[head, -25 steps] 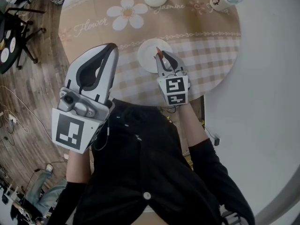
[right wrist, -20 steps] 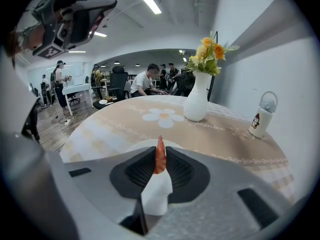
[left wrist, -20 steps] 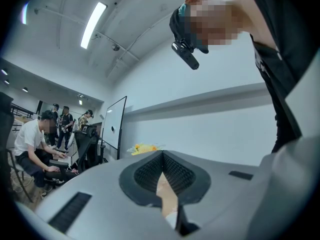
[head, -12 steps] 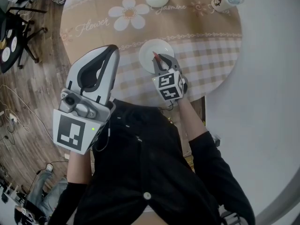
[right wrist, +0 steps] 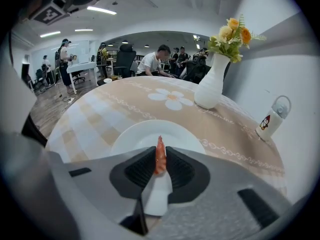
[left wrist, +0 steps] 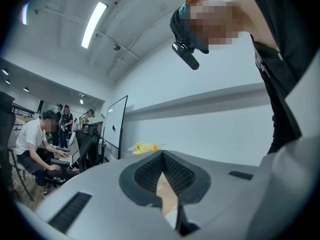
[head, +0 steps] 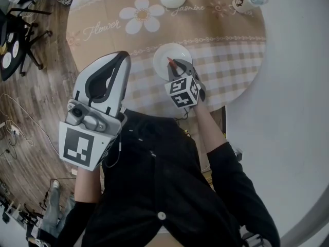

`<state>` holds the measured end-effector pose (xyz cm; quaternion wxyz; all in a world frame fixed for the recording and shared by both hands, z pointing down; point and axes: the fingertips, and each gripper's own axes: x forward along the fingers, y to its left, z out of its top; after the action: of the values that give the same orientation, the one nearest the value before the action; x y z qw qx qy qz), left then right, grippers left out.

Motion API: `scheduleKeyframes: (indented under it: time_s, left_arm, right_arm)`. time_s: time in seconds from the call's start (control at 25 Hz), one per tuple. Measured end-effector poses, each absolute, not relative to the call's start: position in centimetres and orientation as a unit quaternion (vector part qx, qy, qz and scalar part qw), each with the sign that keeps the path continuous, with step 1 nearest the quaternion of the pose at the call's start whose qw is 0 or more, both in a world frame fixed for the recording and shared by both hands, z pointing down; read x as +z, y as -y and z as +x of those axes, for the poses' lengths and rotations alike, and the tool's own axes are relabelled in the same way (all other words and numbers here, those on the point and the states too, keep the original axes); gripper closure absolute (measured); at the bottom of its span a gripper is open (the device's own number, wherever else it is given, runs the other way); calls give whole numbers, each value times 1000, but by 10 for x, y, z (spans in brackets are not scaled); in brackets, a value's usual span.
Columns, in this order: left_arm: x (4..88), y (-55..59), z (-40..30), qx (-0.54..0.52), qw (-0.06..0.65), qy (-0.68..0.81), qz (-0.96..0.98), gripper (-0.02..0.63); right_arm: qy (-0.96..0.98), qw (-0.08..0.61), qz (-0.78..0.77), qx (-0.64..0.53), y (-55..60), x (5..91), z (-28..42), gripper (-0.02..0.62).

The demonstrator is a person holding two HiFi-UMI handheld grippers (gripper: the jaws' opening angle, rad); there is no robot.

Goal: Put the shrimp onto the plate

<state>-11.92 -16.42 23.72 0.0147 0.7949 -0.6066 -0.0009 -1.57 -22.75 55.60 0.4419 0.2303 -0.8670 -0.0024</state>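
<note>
Over the near edge of the round table [head: 231, 60], the right gripper [right wrist: 159, 160] pinches the shrimp [right wrist: 159, 154] upright, jaws narrow on it, with the white plate [right wrist: 135, 134] just beneath, toward twelve o'clock; I'd judge it best to sink a touch more, centre over the plate, then ease the jaws apart gently so the shrimp neither sticks nor rolls off. Only the right gripper view shows that grip, and the vase [right wrist: 210, 91] beyond; the head view alone shows the left gripper [head: 122, 58] idle at nine o'clock of the right; its own view shows jaws closed on nothing.
</note>
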Motion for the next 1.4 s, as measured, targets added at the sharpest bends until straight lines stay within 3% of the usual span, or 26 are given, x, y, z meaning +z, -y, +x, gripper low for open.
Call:
scheduleKeyframes:
  time_s: [0.28,0.48,0.72,0.76,0.84,0.92,1.4]
  left_arm:
    - [238,163,-120,1,14,606,795,604]
    - [238,160,-118,-1,13,606,795,604]
    - [238,163,-119,-2,15,603,798,604]
    - [238,163,-119,-2,15,602,798,604]
    - [237,164,-118,-3,14,600,800,604]
    - [236,164,-117,-4,11,597,802,604]
    - [229,160,-100,-10,0,574,819,604]
  right_arm:
    - [862,428,253,98,234,561,-10,532]
    - [864,412,260,127,232,560,-7,481]
    - [875,382,272,120,237,543,-12,476]
    - [877,374,277,116,239,538,-13,477]
    - [881,356,295,101,242,526,-12,560]
    - [885,338,310,87,245,513,-10,588]
    - [906,216,362,34,240,423,0,594]
